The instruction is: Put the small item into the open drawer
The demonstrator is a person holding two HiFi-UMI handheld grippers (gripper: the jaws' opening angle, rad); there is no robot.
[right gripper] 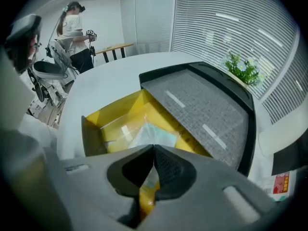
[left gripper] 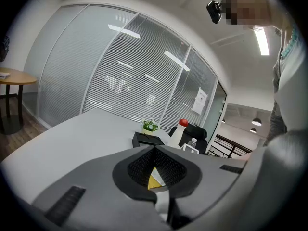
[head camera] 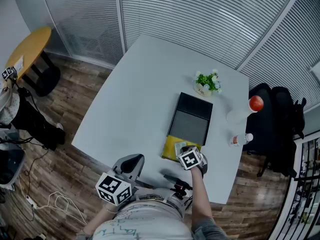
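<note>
Right gripper view, packet (right gripper: 150,132) pinched in right tool (right gripper: 154,148), over drawer (right gripper: 109,112)

From my remote seat I count two grippers, the left gripper (left gripper: 155,149) and the right gripper (right gripper: 154,148), one white table (head camera: 135,99), one black box (head camera: 192,116) with one yellow drawer (head camera: 172,146), one clear packet (right gripper: 151,134), one potted plant (head camera: 206,82), two bottles, a red-capped bottle (head camera: 247,109) and a small bottle (head camera: 241,139), and one round wooden table (head camera: 30,46).

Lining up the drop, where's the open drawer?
Head view: the yellow drawer juts from the black box's near end, right under the right gripper.
</note>
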